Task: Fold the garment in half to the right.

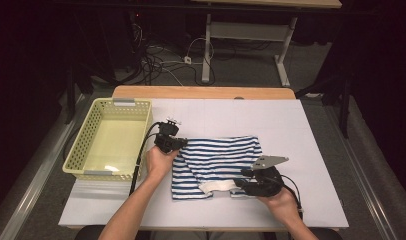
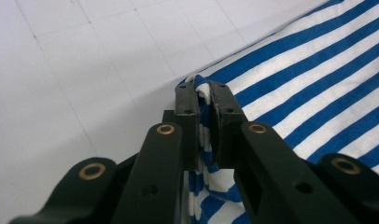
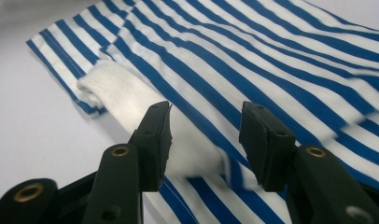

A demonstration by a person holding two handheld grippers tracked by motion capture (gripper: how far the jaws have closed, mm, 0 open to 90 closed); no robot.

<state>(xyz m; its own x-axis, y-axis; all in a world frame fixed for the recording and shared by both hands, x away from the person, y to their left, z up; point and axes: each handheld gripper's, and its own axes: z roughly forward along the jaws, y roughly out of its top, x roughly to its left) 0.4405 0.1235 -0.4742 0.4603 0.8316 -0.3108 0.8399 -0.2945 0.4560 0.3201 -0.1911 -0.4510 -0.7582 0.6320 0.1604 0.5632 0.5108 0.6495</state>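
On the white counter (image 1: pixel 301 130), a blue-and-white striped garment (image 1: pixel 218 160) lies loosely folded near the middle, with a white ribbed band (image 1: pixel 216 186) showing at its near edge. At the garment's left edge, the left claw (image 1: pixel 177 144) is clamped on a bunched corner of the striped cloth; in the left gripper view the fabric (image 2: pixel 204 116) is pinched tight between the two black jaws. The right claw (image 1: pixel 239 184) sits at the near right edge of the garment, just beside the white band (its jaws stand apart, with nothing pressed between them). In the right gripper view the claw (image 3: pixel 205 140) hovers over the stripes (image 3: pixel 281 65) and the white band (image 3: pixel 131 98). A pale yellow plastic basket (image 1: pixel 86 145) stands at the counter's left side, close to the left hand (image 1: pixel 161 161)
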